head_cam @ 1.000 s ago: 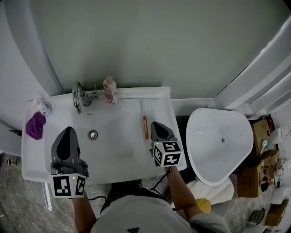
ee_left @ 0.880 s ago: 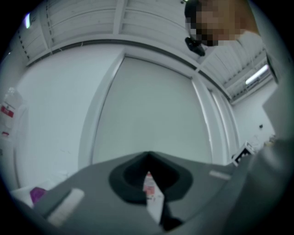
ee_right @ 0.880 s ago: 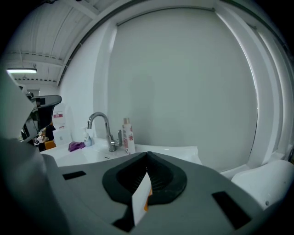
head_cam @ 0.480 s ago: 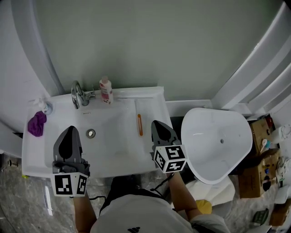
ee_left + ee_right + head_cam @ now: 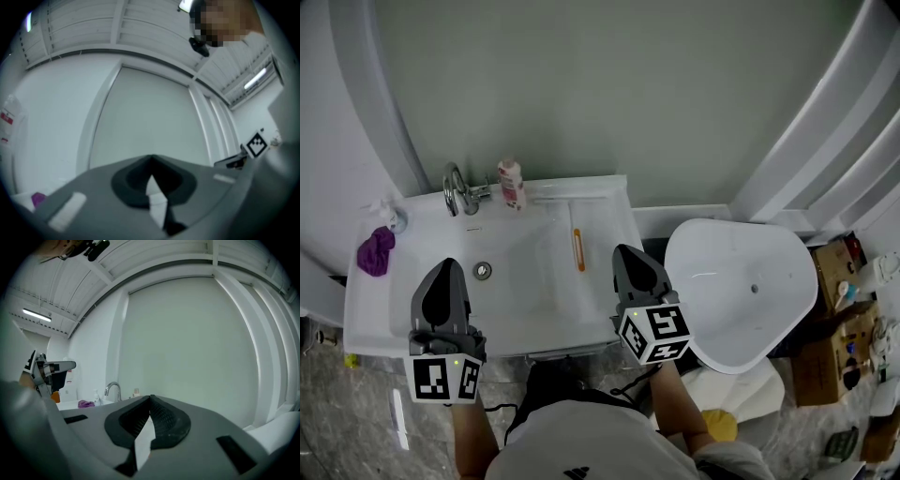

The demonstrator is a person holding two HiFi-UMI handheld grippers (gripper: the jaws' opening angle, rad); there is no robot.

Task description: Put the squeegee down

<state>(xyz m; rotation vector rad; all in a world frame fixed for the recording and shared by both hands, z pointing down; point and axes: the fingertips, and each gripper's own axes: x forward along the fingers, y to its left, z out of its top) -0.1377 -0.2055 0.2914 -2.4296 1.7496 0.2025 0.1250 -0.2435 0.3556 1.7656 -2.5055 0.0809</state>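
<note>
Squeegee (image 5: 577, 249) prob. already down on sink (image 5: 525, 314), centre frame. Left gripper (image 5: 445, 272), right gripper (image 5: 626, 255) both closed, empty. Next: just pull clear.

Soft, even, cool light with faint shadows; a ceiling strip light (image 5: 37, 314) glows. Both gripper views bulge, darken at the corners, and blur close up.

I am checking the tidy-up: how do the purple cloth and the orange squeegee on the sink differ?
The purple cloth is a crumpled heap at the left of the sink; the squeegee is orange and straight, at its right. Both lie on the sink, unheld.
</note>
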